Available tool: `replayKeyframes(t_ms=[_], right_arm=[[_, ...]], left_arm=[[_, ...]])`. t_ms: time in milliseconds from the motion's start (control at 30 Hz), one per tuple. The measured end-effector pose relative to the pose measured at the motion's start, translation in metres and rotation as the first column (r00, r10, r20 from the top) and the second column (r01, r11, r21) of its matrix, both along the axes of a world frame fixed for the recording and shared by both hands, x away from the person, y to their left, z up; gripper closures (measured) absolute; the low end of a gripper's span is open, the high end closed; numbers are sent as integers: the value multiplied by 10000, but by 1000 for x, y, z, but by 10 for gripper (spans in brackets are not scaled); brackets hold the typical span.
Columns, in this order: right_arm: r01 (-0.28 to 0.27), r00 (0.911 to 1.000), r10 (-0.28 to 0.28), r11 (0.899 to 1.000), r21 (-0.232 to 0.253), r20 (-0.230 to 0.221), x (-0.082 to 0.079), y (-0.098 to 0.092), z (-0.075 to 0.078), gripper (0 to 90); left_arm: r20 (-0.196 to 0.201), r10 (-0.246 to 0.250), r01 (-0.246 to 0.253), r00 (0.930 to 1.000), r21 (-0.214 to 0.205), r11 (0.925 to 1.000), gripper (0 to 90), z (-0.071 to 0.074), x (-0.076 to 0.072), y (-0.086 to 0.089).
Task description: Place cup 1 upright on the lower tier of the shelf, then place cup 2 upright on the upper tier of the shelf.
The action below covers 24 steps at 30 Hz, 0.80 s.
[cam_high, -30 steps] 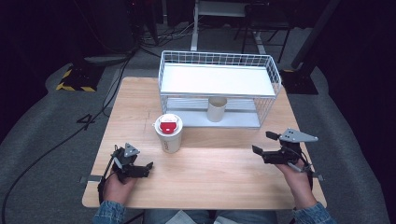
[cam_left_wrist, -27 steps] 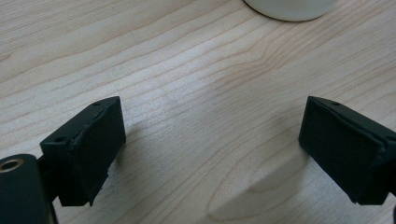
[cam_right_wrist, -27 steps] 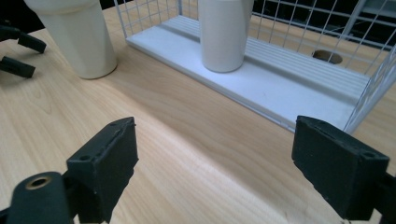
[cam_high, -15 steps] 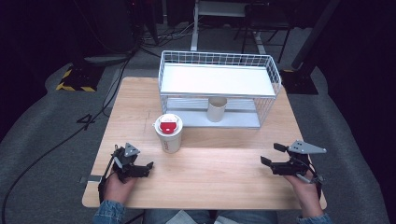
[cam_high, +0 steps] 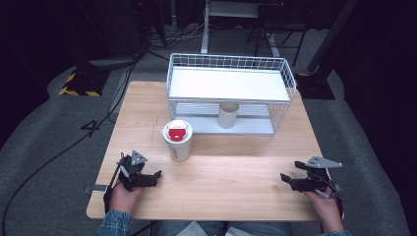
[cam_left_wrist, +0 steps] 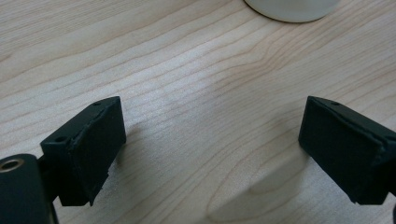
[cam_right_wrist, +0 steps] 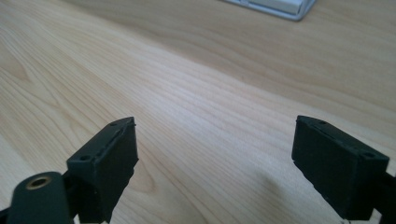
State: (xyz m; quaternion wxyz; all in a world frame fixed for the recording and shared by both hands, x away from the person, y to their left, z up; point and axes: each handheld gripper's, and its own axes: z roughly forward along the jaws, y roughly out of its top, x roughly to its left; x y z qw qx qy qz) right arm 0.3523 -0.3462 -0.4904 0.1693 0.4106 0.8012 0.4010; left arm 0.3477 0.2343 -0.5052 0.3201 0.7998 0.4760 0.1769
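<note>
Hand-held grippers [cam_high: 158, 174] face upright cup [cam_high: 178, 141].

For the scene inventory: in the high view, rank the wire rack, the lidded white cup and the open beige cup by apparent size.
1. Wire rack, by far largest.
2. Lidded white cup.
3. Open beige cup, though it stands farther from the camera, partly behind the rack's wires.

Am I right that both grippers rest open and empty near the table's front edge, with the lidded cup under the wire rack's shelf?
Not quite. In the high view the lidded cup stands on open table in front of the wire rack; the lidless paper cup is under the shelf. The rest holds.
</note>
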Motion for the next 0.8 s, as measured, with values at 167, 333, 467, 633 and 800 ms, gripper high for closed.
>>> replayKeyframes(t_ms=[167, 333, 467, 633, 800], right_arm=[[84, 9994, -96, 9994, -343, -329, 2, 0, -10, 150], [3, 9994, -25, 9980, -637, -345, 2, 1, -14, 154], [-24, 9998, 4, 9952, -982, -199, 2, 4, -14, 149], [-35, 9998, 15, 9952, -977, -204, 2, 4, -14, 149], [-35, 9998, 15, 9950, -996, -203, 2, 4, -14, 145]], left_arm=[[15, 22, -22, 10000, -11, 10000, 80, 0, 0, -1], [9, 13, -13, 10000, -10, 10000, 82, 0, 1, -1], [-33, 14, -15, 10000, -102, 9999, 78, 0, 1, 0], [29, -121, 121, 9999, -197, 9997, 75, 2, -1, 0], [179, -157, 167, 9997, -609, 9980, 75, 6, -3, 1]])
